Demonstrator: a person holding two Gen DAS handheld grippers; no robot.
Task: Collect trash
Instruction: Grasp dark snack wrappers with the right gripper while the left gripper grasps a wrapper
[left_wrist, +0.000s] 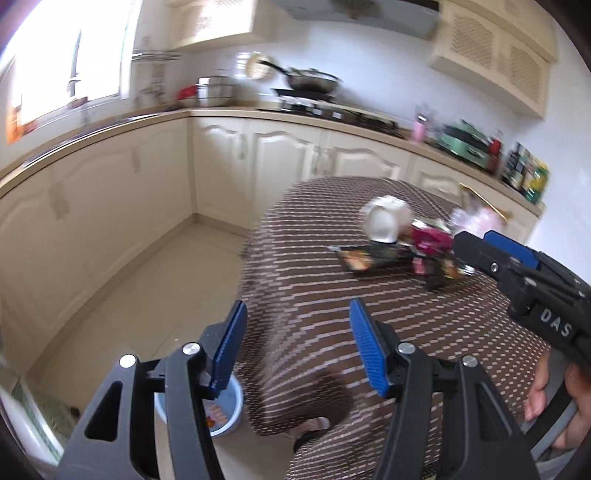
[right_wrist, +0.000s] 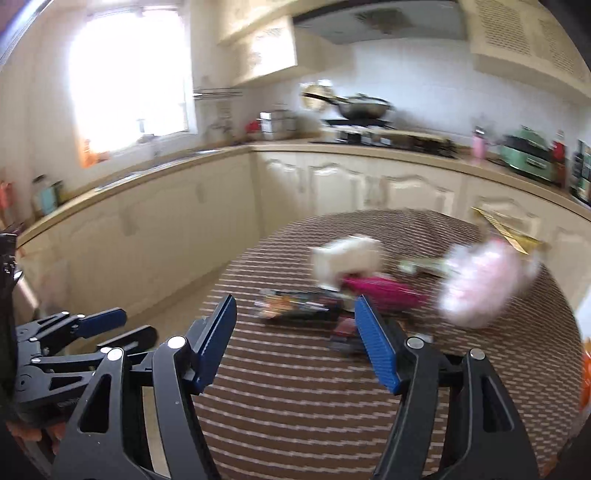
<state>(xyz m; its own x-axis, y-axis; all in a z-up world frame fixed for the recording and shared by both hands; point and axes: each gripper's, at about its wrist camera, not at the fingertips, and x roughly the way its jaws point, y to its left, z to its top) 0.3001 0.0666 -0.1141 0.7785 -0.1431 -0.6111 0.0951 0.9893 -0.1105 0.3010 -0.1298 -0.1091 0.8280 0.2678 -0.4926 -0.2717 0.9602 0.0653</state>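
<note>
A heap of trash lies on a round table with a brown striped cloth (left_wrist: 332, 314): a white crumpled paper ball (left_wrist: 386, 218), a magenta wrapper (left_wrist: 430, 238), a dark flat snack packet (left_wrist: 364, 258) and a pink plastic bag (right_wrist: 476, 284). My left gripper (left_wrist: 297, 345) hangs open over the table's near left edge, nothing between its blue pads. The right gripper (right_wrist: 295, 341) is open and empty too, short of the heap. Each gripper shows in the other's view: the right one (left_wrist: 517, 266) beside the trash, the left one (right_wrist: 74, 343) low at the left.
A light blue bin (left_wrist: 221, 410) with something orange inside stands on the tiled floor left of the table. Cream cabinets and a countertop (left_wrist: 110, 129) run around the room, with a wok on the stove (left_wrist: 314, 83) and jars at the right. A hand (left_wrist: 554, 398) holds the right gripper.
</note>
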